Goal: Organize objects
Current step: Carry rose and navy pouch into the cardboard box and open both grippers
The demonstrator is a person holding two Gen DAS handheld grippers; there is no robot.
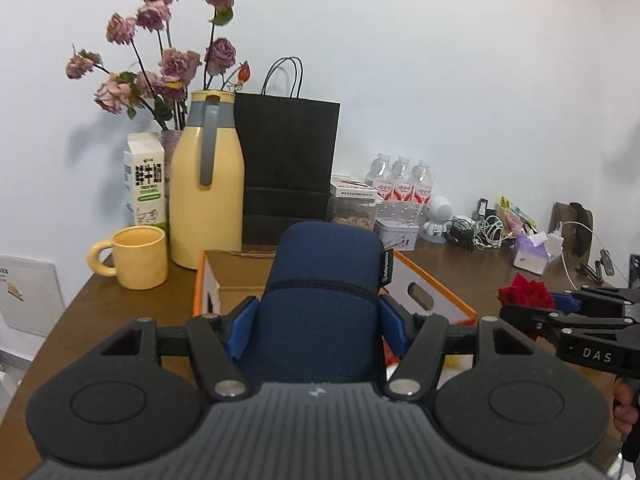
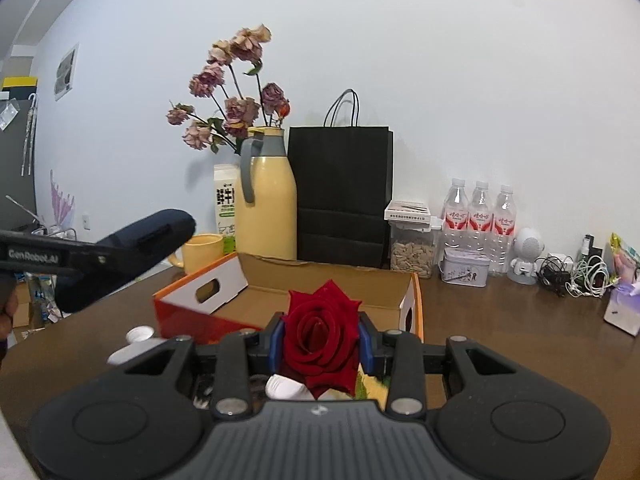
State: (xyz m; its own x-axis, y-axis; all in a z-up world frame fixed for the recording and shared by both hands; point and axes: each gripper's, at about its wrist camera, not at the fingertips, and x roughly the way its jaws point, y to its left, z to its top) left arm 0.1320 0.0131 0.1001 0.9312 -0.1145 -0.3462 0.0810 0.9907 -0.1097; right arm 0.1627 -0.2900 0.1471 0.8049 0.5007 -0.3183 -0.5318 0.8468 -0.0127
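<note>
My left gripper (image 1: pixel 318 320) is shut on a dark blue fabric pouch (image 1: pixel 324 296), which stands up between its blue pads above the open orange-and-white cardboard box (image 1: pixel 436 292). My right gripper (image 2: pixel 320 340) is shut on a red rose (image 2: pixel 320 332), held over the near end of the same box (image 2: pixel 200 292). In the right wrist view the blue pouch (image 2: pixel 132 248) and the left gripper show at the left edge. In the left wrist view the rose (image 1: pixel 526 292) and the right gripper (image 1: pixel 532 312) appear at the right. Small white objects (image 2: pixel 286 388) lie beneath the rose.
On the brown table (image 2: pixel 500 320) behind the box stand a yellow mug (image 1: pixel 140 256), a yellow thermos jug (image 1: pixel 206 184), a milk carton (image 1: pixel 146 184), dried roses, a black paper bag (image 1: pixel 288 168), a snack jar (image 2: pixel 412 248), water bottles (image 2: pixel 480 212), a tin, a small white robot, cables and tissues.
</note>
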